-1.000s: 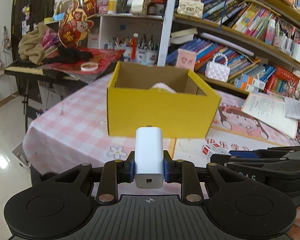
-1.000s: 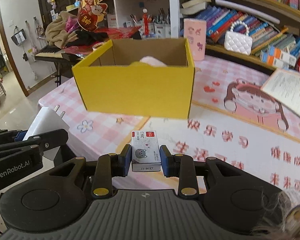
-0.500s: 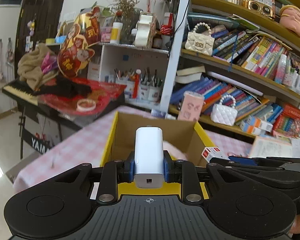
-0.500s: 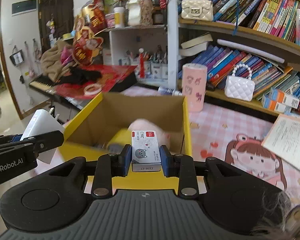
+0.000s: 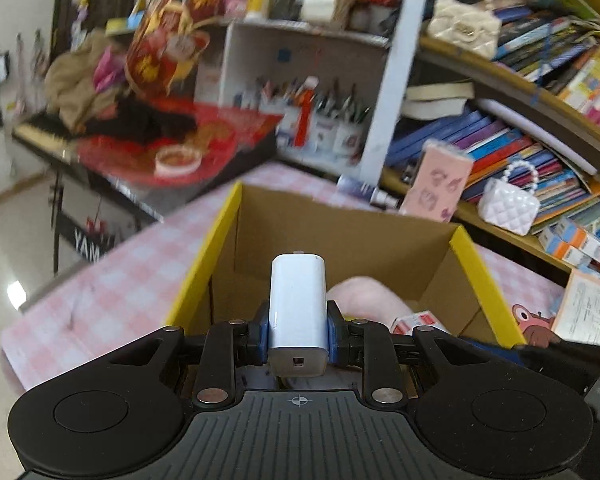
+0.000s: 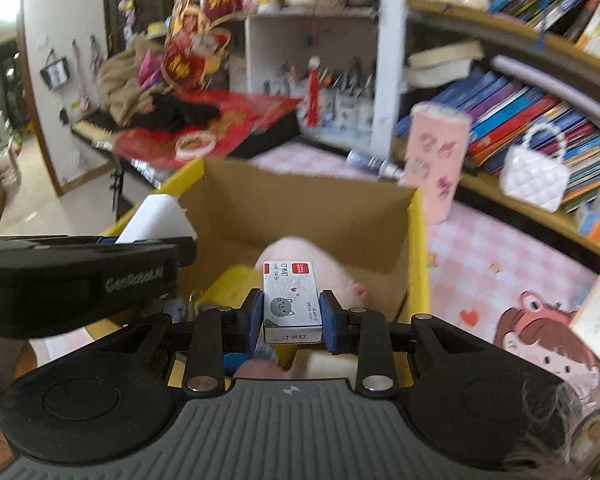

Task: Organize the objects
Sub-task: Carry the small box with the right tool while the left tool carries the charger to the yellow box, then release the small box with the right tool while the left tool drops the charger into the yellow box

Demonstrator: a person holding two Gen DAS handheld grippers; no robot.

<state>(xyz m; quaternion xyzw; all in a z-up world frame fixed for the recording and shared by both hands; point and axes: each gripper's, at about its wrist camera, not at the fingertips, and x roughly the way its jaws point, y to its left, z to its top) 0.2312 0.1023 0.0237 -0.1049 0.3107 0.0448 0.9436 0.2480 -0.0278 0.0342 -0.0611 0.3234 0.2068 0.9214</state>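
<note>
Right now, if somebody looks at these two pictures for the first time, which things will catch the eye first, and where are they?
First the yellow cardboard box, open on the pink checked tablecloth, with something soft and pink inside. Just above it, the left gripper clamps a white charger and the right gripper a small staple box with a cat drawing. Behind stand crowded bookshelves.

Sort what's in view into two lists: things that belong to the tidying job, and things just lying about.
Part of the job:
- white charger, clamped in the left gripper
- staple box, clamped in the right gripper
- yellow cardboard box
- pink plush inside it

Lying about:
- pink tumbler
- white quilted purse
- tape roll
</note>
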